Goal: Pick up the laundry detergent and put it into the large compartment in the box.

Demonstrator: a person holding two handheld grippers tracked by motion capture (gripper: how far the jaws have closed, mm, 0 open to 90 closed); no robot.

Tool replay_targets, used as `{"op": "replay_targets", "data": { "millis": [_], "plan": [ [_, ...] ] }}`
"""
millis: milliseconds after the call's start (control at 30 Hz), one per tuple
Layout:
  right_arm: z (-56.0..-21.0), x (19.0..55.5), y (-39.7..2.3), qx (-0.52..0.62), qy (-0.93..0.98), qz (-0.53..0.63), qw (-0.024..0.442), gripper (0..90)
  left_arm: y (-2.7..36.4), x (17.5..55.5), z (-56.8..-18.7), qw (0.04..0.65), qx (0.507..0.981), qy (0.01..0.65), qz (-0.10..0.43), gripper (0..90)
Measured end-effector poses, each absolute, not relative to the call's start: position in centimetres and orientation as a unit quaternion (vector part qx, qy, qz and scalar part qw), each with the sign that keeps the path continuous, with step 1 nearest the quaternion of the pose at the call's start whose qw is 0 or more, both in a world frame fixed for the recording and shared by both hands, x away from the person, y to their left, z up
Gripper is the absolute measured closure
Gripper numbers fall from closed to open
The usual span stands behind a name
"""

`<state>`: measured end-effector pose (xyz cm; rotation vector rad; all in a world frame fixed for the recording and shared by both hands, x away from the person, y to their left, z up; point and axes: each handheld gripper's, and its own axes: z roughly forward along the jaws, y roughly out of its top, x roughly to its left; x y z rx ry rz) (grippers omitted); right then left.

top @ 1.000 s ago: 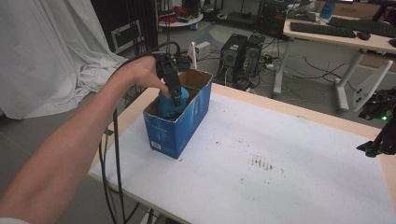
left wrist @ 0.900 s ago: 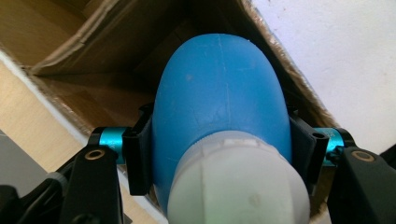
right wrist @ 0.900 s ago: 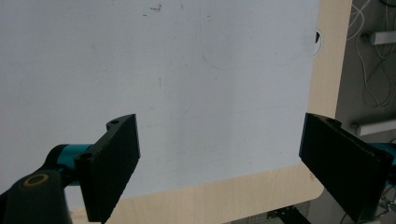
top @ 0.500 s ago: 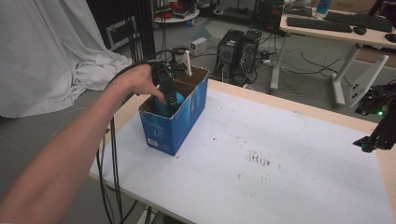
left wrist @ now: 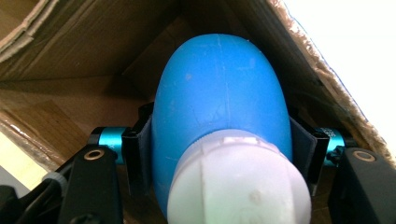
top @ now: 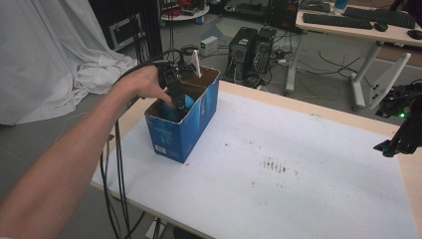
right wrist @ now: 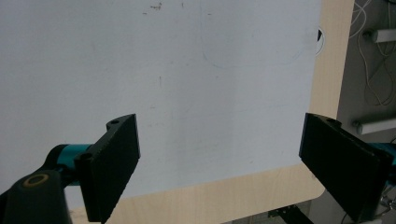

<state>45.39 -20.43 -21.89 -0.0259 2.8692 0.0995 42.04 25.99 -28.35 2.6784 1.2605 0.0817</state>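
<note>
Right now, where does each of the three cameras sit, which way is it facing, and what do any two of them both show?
High view: above the person's side, looking forward and down on the table; the left forearm and left claw reach into the blue box.
Left gripper view: on the left claw, looking into the cardboard box; its jaws clamp a blue bottle.
Right gripper view: on the right claw, looking down at the table edge; jaws open.
Shared: the high and left gripper views both show the bottle in the box.
</note>
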Motion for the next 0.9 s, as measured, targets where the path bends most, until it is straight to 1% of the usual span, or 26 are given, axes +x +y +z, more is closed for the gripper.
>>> {"op": "replay_targets", "data": {
  "millis": [467, 633, 800, 900],
  "plan": [
    [-22.04, 45.42, -20.23, -0.01, 0.991, 0.032, 0.133, 11.6, 26.06, 42.09, -28.35, 0.095, 0.902, 0.42, 0.021, 37.3],
    [-22.06, 45.43, -20.3, -0.008, 0.991, 0.031, 0.132, 11.6, 26.13, 42.1, -28.37, 0.094, 0.903, 0.42, 0.018, 35.2],
    [-22.07, 45.44, -20.3, -0.008, 0.991, 0.031, 0.131, 11.6, 26.22, 41.97, -28.33, 0.095, 0.903, 0.419, 0.02, 30.2],
    [-22.1, 45.43, -20.25, -0.008, 0.991, 0.03, 0.131, 11.6, 26.26, 41.87, -28.17, 0.1, 0.904, 0.414, 0.021, 30.1]
  ]
}}
